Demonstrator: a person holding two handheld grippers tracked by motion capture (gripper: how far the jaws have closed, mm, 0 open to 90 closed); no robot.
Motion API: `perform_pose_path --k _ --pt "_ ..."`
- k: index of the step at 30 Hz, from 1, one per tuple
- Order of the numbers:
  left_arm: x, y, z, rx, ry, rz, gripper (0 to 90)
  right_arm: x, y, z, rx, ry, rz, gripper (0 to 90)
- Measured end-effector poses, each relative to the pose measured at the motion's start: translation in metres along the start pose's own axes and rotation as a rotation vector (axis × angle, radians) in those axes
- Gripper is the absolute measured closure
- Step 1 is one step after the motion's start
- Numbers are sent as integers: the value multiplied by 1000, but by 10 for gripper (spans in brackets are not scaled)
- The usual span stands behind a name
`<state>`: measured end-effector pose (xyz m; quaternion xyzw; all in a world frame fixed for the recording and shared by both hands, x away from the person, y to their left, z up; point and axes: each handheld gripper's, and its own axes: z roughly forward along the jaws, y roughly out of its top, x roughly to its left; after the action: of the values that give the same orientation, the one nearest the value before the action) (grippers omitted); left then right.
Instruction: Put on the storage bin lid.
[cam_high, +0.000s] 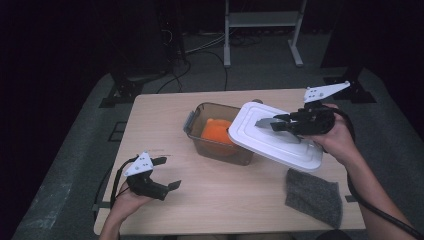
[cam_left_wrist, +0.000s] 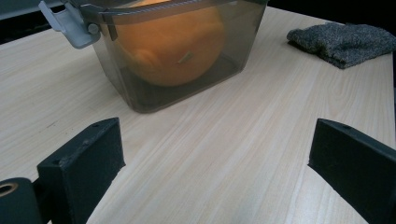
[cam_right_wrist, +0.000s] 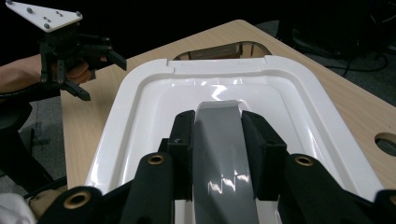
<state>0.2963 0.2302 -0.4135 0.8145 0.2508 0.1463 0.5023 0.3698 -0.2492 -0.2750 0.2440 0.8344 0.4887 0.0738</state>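
Note:
A clear brown container (cam_high: 215, 149) stands mid-table with an orange object (cam_high: 216, 131) inside; in the left gripper view the container (cam_left_wrist: 140, 88), its grey latch (cam_left_wrist: 70, 25) and the orange object (cam_left_wrist: 173, 46) are close ahead. My right gripper (cam_high: 274, 124) is shut on the grey handle (cam_right_wrist: 224, 140) of a white lid (cam_high: 280, 145), held tilted above the container's right end. In the right gripper view the jaws (cam_right_wrist: 217, 121) clamp that handle on the lid (cam_right_wrist: 299, 102). My left gripper (cam_high: 170, 172) rests open near the table's front left, a little short of the container, its jaws (cam_left_wrist: 217, 144) holding nothing.
A grey cloth (cam_high: 314, 195) lies at the front right of the table (cam_high: 165, 112), also seen as the cloth (cam_left_wrist: 343, 42) beyond the container. The left hand and gripper (cam_right_wrist: 74, 51) show past the lid. Dark floor, cables and stand legs lie behind the table.

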Motion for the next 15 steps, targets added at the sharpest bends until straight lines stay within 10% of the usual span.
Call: perform_pose_path --k 15 --pt "0 0 -2 -11 2 -2 25 -1 23 28 17 29 -35 653"
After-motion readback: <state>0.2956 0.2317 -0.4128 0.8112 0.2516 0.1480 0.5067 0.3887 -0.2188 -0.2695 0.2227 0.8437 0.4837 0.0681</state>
